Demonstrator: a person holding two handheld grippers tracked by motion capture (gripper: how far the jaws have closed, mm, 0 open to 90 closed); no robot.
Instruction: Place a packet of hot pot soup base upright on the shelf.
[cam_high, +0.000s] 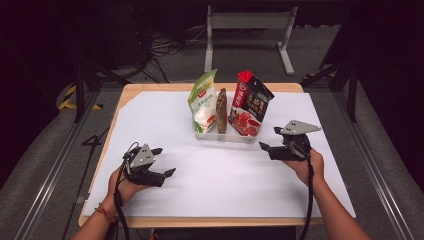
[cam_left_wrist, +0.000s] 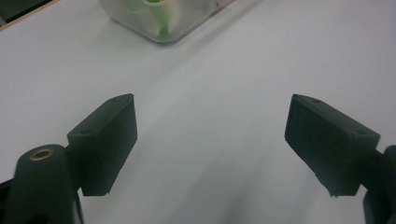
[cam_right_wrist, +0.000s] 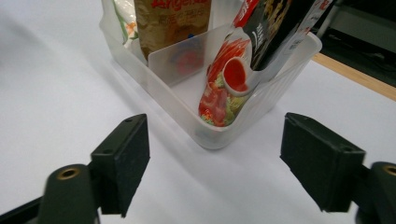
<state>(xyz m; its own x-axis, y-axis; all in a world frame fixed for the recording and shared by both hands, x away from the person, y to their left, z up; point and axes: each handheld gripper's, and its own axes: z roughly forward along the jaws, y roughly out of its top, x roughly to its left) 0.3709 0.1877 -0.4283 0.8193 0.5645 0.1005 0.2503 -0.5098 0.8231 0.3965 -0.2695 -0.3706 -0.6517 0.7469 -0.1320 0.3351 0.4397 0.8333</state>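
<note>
1. The right hand-held gripper (cam_high: 267, 148) hung wide and empty, just beside the clear plastic bin (cam_right_wrist: 261, 100) on the counter (cam_high: 210, 170).
2. The red sauce pouch (cam_right_wrist: 236, 70) stood inside the bin's near compartment.
3. The left hand-held gripper (cam_high: 167, 175) waited wide, well apart.
4. Retreating straight back would likely avoid tipping the pouch.

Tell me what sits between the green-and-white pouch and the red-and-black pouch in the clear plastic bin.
A slim brown packet stands upright between the green-and-white pouch and the red-and-black pouch in the clear plastic bin, as the high view shows.
</note>
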